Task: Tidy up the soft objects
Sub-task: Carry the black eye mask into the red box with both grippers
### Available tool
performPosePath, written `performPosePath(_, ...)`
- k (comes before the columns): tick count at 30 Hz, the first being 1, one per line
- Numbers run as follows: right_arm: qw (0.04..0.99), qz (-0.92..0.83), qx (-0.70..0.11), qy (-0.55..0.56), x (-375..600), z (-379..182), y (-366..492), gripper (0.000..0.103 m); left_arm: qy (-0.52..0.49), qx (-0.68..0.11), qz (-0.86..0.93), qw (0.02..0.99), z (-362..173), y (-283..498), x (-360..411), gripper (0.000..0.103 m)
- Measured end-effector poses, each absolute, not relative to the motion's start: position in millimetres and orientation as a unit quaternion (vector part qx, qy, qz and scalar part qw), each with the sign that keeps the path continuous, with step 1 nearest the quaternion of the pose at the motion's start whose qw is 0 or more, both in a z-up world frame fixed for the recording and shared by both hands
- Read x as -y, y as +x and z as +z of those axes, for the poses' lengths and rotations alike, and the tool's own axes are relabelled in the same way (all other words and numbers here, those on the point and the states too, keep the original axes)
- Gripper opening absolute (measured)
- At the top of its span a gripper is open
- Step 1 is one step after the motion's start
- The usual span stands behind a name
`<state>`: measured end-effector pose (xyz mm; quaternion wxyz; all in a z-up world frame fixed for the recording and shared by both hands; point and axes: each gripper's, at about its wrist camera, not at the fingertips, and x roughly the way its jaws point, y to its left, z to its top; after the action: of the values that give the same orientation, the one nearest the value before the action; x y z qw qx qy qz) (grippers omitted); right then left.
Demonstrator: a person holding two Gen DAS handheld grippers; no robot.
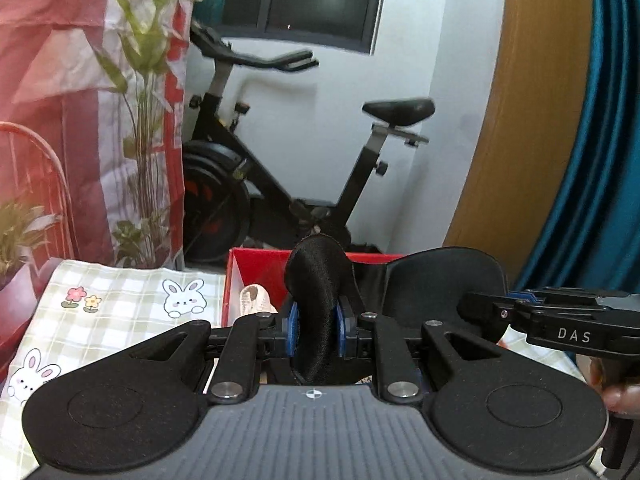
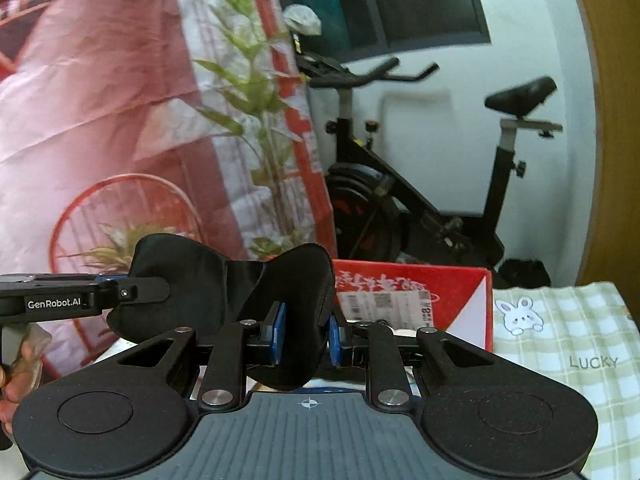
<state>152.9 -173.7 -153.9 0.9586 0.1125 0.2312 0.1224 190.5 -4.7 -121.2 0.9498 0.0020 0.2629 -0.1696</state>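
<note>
Left gripper (image 1: 314, 330): clamped on one end of a black sleep mask (image 1: 316, 280); the blue pads press the satin from both sides, and the fabric bunches up and stands above the jaws.
Right gripper (image 2: 304, 338): closed on the other end of the same mask, its padded lobe folded between the pads.
Mask position: stretched between the two tools, held in the air on the near side of the red box (image 1: 256, 268), not resting on anything I can see.
Box: open-topped, red cardboard, just beyond the fingertips in both views; a pale knitted item (image 1: 256, 300) lies inside at its left side.
Surface: checked cloth with bunny prints (image 1: 108, 312) covers the table to either side of the box.
Background: an exercise bike (image 1: 280, 160) stands far behind against the white wall; a person's hand (image 2: 22, 364) shows at the left edge of the right-wrist view, around the other tool's handle.
Step in hand (judgement): carrying the mask toward the box to lay it in with the other soft item.
Risk, slip: satin is slick, and each grip is on a bunched fold; if the hands pull apart, one end could slide out and the mask would swing from the other.
Risk, placement: releasing unevenly could leave the mask draped over the near wall of the box instead of inside.
Risk, snag: lowering too close may catch the box rim and shift the box on the cloth.
</note>
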Motion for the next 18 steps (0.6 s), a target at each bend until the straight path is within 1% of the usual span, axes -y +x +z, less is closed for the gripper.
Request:
performPosePath(10, 0.92, 0.097, -0.355, 0.135, 178, -217, 208, 0.02, 0.017, -0.396, -0.167, 0.903, -175, 253, 19, 0.02)
performPosePath(14, 0.906, 0.092, -0.391, 0.138, 173, -233, 220, 0.019, 0.036, -0.42, -0.168, 0.891, -191, 260, 22, 0.02)
performPosePath(18, 0.9, 0.09, -0.407, 0.131, 169, -239, 225, 0.019, 0.044, -0.433, -0.166, 0.885, -200, 264, 21, 0.02)
